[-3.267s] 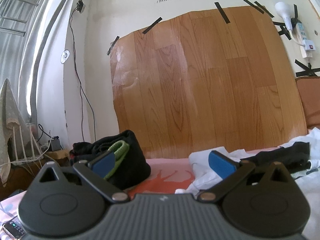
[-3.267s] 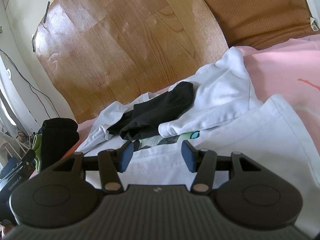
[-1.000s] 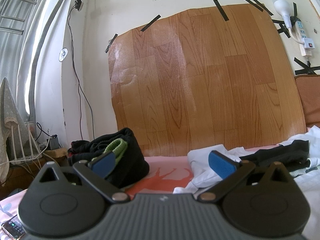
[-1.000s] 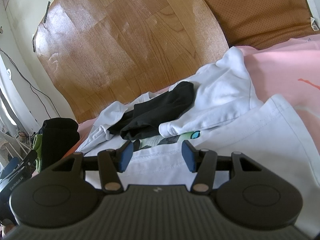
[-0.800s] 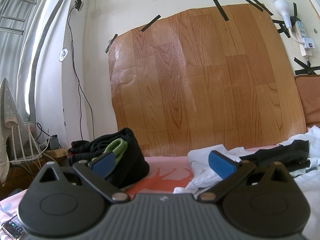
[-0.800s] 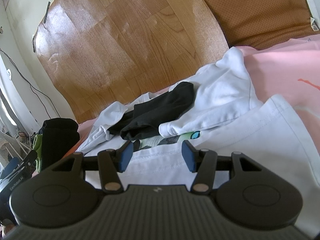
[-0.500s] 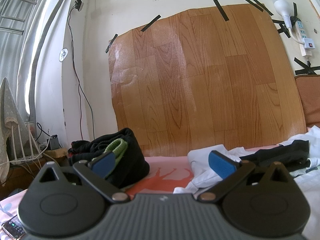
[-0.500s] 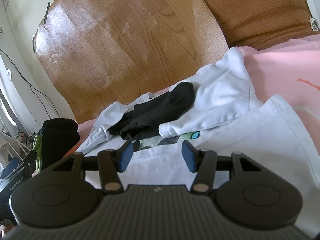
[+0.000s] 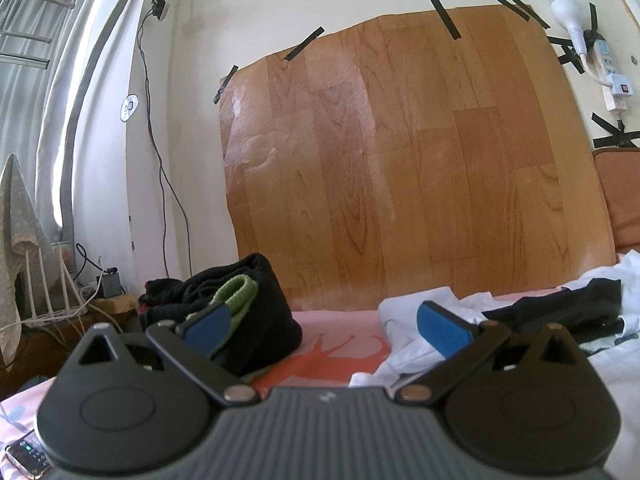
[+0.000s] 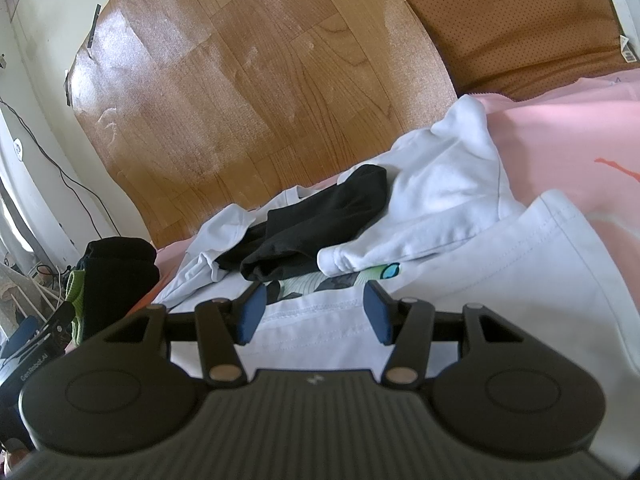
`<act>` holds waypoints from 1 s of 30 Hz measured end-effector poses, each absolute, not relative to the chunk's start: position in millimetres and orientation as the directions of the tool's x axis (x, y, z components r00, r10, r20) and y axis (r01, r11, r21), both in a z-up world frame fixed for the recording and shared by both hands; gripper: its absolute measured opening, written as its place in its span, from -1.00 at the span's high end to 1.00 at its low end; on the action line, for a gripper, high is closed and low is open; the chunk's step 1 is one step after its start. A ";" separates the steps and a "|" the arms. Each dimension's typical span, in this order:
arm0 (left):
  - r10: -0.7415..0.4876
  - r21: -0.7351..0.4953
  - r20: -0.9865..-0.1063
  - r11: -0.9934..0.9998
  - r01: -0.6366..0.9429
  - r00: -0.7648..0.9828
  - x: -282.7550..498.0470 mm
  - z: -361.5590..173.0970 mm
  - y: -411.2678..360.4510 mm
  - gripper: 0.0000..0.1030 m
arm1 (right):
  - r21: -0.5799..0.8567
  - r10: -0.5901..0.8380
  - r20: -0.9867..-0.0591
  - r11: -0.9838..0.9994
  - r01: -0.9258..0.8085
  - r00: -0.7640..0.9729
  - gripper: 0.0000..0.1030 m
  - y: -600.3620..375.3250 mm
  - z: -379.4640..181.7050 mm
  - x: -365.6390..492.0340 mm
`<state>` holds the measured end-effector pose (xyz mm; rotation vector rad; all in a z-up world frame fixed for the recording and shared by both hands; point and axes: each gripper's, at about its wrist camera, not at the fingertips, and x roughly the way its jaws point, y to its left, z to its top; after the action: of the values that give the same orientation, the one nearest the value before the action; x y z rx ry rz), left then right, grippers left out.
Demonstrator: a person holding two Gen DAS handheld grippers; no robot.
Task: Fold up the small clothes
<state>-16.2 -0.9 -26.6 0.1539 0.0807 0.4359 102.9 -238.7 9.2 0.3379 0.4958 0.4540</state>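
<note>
The left claw (image 9: 324, 326) hangs level above the bed (image 9: 340, 356), its blue pads spread wide and grasping nothing. At its 10 o'clock a black bundle (image 9: 256, 316) with a green band sits on the pink sheet; at 2 o'clock lies the edge of the heap of clothes.

The right claw (image 10: 312, 310) tips slightly down over a white shirt (image 10: 500, 280) spread flat on the bed, jaws released, with the hem showing between the pads but not pinched. At its 12 o'clock a black garment (image 10: 320, 220) lies crumpled on more white cloth (image 10: 440, 176), which bunches up towards 1 o'clock. The black bundle sits at 9 o'clock, near the left claw. A wood-pattern sheet (image 10: 248, 88) is taped to the wall behind the bed, and a brown cushion (image 10: 520, 20) leans at 2 o'clock.
</note>
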 end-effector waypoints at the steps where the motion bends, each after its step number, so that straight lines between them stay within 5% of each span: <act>1: 0.426 0.166 -0.045 0.895 -0.414 0.903 -16.2 -26.5 -0.9 -1.00 | 0.414 0.492 -0.377 0.847 -0.332 0.784 -0.10 -238.9 9.2 102.7; 30: 0.415 0.172 -0.055 0.900 -0.401 0.908 -15.3 -26.3 -2.3 -0.99 | 0.417 0.490 -0.374 0.847 -0.329 0.788 -0.11 -237.1 10.3 102.5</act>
<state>-15.3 -2.3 -26.3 0.1582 0.0911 0.4228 102.5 -237.1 10.3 0.3420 0.4918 0.4505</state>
